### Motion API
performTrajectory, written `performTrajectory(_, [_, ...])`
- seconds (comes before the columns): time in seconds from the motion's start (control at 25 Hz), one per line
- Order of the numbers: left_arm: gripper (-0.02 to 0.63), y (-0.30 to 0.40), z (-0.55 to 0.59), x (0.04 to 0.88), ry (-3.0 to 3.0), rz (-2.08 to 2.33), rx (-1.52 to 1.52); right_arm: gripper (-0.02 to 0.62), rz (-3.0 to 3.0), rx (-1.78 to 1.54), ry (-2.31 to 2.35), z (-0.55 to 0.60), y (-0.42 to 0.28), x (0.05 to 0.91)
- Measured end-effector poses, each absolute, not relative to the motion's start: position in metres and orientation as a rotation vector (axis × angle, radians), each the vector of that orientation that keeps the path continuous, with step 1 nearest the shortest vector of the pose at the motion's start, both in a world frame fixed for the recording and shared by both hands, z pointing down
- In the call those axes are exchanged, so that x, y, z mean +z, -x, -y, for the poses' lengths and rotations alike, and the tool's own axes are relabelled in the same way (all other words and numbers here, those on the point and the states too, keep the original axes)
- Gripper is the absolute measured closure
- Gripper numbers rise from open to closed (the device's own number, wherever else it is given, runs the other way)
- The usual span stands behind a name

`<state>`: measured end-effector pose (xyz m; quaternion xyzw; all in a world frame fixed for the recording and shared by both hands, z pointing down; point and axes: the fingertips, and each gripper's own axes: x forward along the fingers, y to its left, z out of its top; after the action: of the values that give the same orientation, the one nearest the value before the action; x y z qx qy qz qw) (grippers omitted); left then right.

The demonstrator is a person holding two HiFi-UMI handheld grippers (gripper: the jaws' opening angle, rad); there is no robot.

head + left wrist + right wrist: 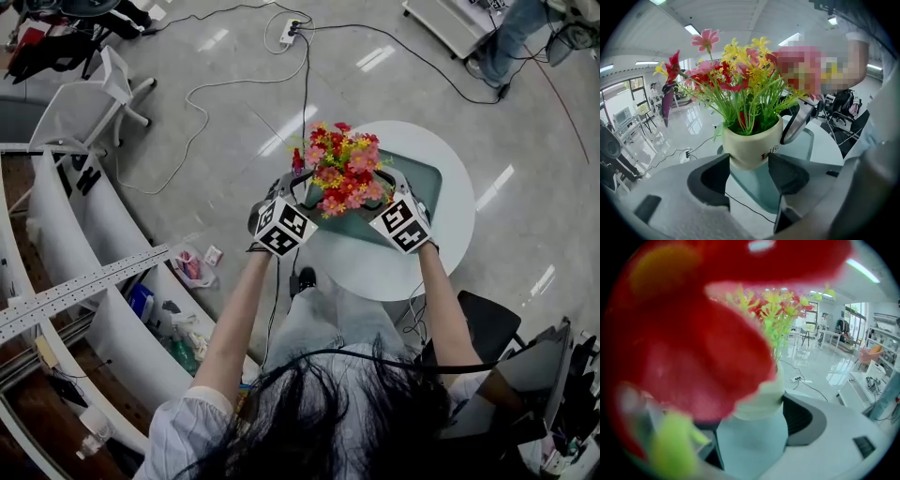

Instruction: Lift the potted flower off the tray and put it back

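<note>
Left gripper (pixel 749 165) has both dark pads clamped on the lower sides of the potted flower (pixel 752 143), a round cream pot packed with red, pink and yellow blooms on green stems. Right gripper (pixel 752 427) comes at the same pot from the opposite side. The one pad I can see is pressed to the pot wall, and the other is mostly behind a big blurry red petal right at the lens.

Directly under both sets of jaws is the teal rectangular tray (pixel 427 178). Can't tell if the pot's base touches it or clears it. Bare tray runs on past the pot to its rim.

Outward from there, the round white table (pixel 375 272) shows a bare band round the tray, widest on the person's side. Past the table edge it's glossy grey floor (pixel 234 112). A black cable (pixel 305 84) runs off ahead of the grippers, and a curved white shelf unit (pixel 103 281) sits well off to the left gripper's side.
</note>
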<state>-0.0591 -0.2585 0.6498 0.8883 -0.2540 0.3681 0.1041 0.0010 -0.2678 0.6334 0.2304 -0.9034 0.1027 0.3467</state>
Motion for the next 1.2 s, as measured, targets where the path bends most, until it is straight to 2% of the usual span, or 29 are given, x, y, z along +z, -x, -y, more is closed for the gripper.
performTrajectory(1.2, [0.36, 0.042, 0.165, 0.563, -2.82, 0.599, 1.107, 0.225, 2.272, 0.253, -0.889, 0.163, -0.018, 0.544])
